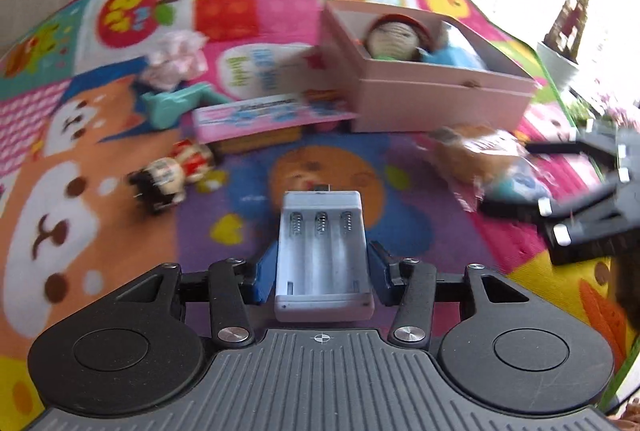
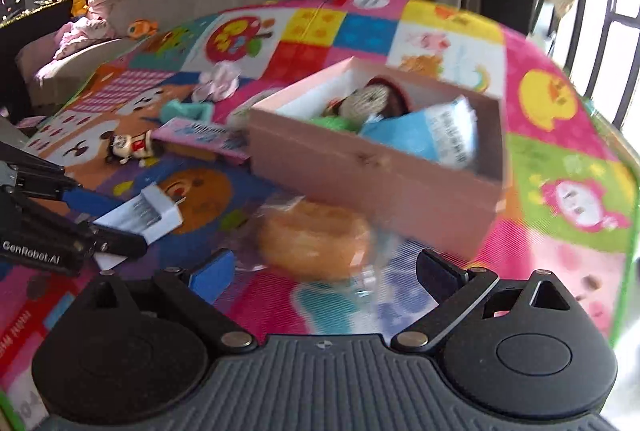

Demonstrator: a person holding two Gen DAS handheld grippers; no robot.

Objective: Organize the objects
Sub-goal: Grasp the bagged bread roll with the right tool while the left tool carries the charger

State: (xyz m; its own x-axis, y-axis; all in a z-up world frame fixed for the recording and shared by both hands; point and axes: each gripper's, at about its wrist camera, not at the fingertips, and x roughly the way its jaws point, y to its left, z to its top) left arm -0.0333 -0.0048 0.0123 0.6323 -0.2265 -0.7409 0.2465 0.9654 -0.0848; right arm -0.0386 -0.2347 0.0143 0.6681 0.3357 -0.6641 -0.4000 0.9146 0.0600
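Left tool clamps a white three-slot battery holder; right tool gapes.

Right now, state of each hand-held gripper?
Left hand-held gripper: closed on the white battery holder.
Right hand-held gripper: open, empty, wrapped bun ahead.

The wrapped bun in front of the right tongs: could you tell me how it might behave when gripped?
The bun looks soft and rounded, so it would probably squash. Its clear wrapper looks crinkly and may slip between the open right tongs. It is likely light.
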